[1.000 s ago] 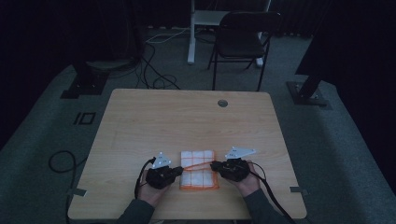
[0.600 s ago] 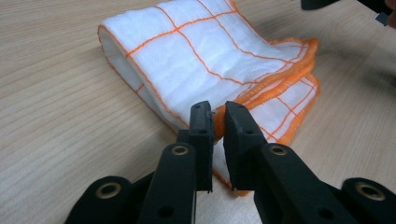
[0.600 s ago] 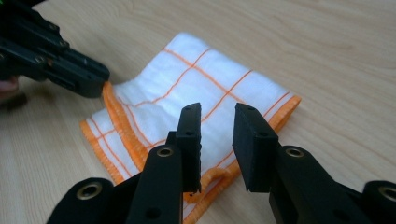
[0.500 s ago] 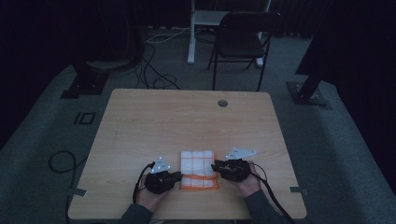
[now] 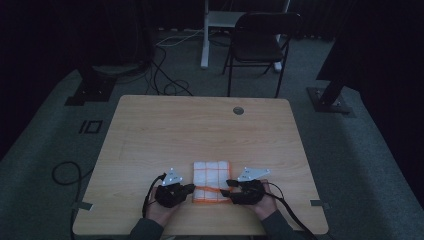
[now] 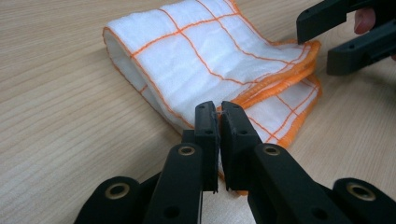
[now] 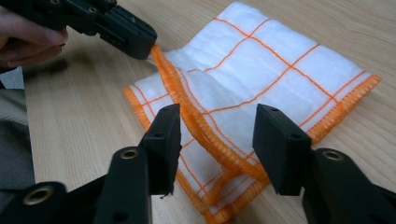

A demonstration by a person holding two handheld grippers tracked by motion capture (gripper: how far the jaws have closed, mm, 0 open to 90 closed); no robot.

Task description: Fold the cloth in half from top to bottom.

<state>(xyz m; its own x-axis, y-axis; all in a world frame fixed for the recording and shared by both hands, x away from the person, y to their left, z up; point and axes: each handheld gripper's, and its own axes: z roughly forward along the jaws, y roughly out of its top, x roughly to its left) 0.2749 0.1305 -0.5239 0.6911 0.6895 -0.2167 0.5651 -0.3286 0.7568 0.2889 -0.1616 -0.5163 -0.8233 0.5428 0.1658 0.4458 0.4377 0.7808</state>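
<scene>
A white cloth [image 5: 211, 175] with orange grid lines and an orange hem lies folded on the wooden table [image 5: 200, 125] near its front edge. My left gripper [image 6: 219, 109] is shut on the hem at the cloth's [image 6: 201, 51] left near corner. In the high view it [image 5: 190, 189] sits at the cloth's left side. My right gripper [image 7: 217, 121] is open, and its jaws have just been opening. They stand astride the loose orange hem of the cloth [image 7: 261, 60] without pressing it. The high view shows it [image 5: 226, 191] at the cloth's right near corner.
A round cable hole [image 5: 238, 110] sits near the table's far edge. A dark folding chair [image 5: 260, 35] stands beyond the table, with cables [image 5: 165, 85] on the floor and stand bases at either side. A cable [image 5: 290, 210] trails from the right gripper.
The right gripper's jaws have spread apart and let go of the cloth's hem. Both hands have stayed almost where they were.
</scene>
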